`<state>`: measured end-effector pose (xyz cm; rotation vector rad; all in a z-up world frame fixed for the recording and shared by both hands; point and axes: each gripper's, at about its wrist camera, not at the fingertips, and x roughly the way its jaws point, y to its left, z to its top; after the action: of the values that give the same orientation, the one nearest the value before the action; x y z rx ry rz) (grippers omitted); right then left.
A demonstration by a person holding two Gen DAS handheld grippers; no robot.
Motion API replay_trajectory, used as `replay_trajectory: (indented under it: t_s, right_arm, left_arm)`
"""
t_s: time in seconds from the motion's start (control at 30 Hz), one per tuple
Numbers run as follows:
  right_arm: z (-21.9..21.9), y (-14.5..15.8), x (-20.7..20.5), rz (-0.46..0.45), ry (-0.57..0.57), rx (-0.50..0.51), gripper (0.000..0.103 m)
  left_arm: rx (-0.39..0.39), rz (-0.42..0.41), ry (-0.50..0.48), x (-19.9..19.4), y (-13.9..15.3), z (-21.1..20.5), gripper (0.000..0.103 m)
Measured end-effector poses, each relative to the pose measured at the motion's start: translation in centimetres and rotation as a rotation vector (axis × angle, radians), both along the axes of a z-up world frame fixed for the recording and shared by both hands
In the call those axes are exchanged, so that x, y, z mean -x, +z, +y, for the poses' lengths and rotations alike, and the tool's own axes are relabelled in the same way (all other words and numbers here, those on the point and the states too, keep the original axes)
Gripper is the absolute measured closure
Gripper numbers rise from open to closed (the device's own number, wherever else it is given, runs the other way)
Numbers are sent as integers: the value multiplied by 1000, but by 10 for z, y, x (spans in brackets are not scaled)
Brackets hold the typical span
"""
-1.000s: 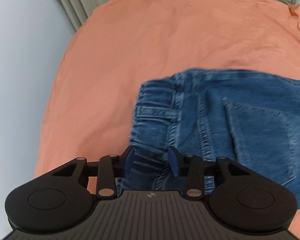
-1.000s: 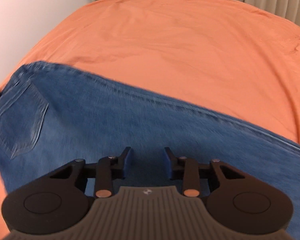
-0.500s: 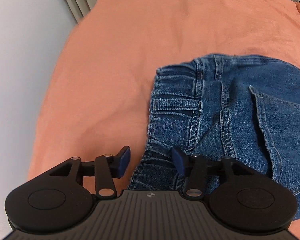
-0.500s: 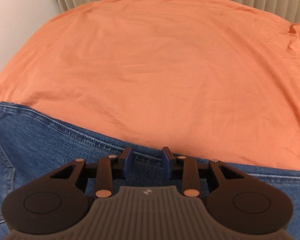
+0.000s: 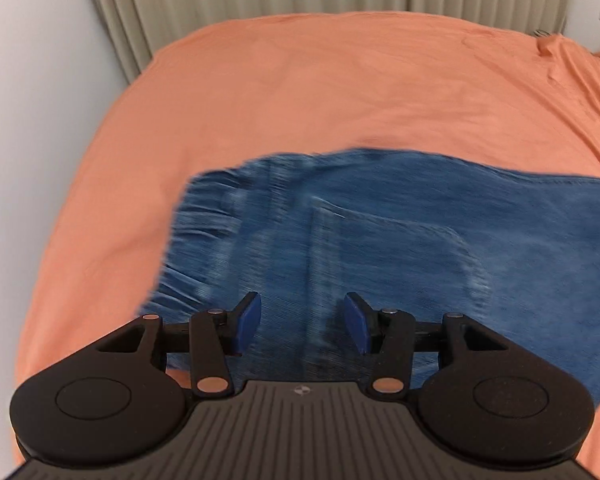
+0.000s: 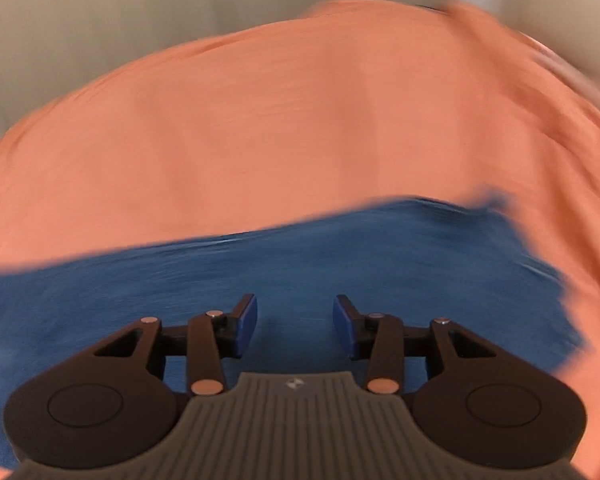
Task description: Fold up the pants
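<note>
Jeans (image 5: 380,240) lie flat on the orange sheet (image 5: 300,92), waistband toward the left of the left wrist view, back pocket facing up, the leg running off to the right; in the right wrist view the denim (image 6: 260,280) crosses the lower half of the picture and ends in a ragged edge at the right. Both views are smeared, so seams and hems cannot be read closely. The left gripper (image 5: 302,322) hovers over the seat of the jeans with its jaws apart and no cloth pinched between the pads; they have just been opening. The right gripper (image 6: 295,322) is likewise spread above the leg, holding nothing, its jaws just opened further. Both point steeply down toward the bed. Risk, as judged here: with both claws free and the hands moving fast, a hasty regrasp could catch only the top layer, so the fold would drag the layers askew; a bite taken off the hem could bunch the leg.
</note>
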<state>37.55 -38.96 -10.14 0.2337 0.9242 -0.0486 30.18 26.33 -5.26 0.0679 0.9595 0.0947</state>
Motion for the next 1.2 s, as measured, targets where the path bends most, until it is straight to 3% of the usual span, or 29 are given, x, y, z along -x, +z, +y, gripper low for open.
replay_trajectory:
  t_s: [0.17,0.27,0.5,0.67,0.77,0.83,0.9,0.97,1.03,1.1,1.2]
  right_arm:
    - [-132,-2,37,-32,-296,-188,61]
    - [-173,-19,50,-44,-381,-267,61]
    - [-191,-67,41,-37,-399,-411,64]
    - [-198,-92,40,-55,-451,-489,82]
    - [-203,-82,46,-96,-475,-554,93]
    - [-202,-56,53,-149,-451,-527,101]
    - [-198,-25,69,-218,-416,-499,103]
    - [-193,-9,80,-223,-393,-440,103]
    - [-191,-18,79,-159,-381,-355,103]
    - [-197,-39,79,-100,-418,-366,103]
    - [-198,-55,79,-85,-433,-344,103]
  left_arm:
    - [13,6,28,6,-15,-21,46]
    - [-3,44,66,-1,-29,-21,46]
    - [-25,72,106,-10,-38,-20,45]
    - [-27,82,109,-14,-33,-17,44]
    - [-33,82,108,-15,-31,-17,44]
    - [-38,81,108,-16,-32,-19,44]
    - [-43,80,108,-17,-32,-19,44]
    - [-44,81,111,-19,-34,-20,43]
    - [-42,82,114,-21,-34,-20,43]
    - [-47,87,112,-21,-34,-20,43]
    - [-51,98,100,-22,-33,-19,43]
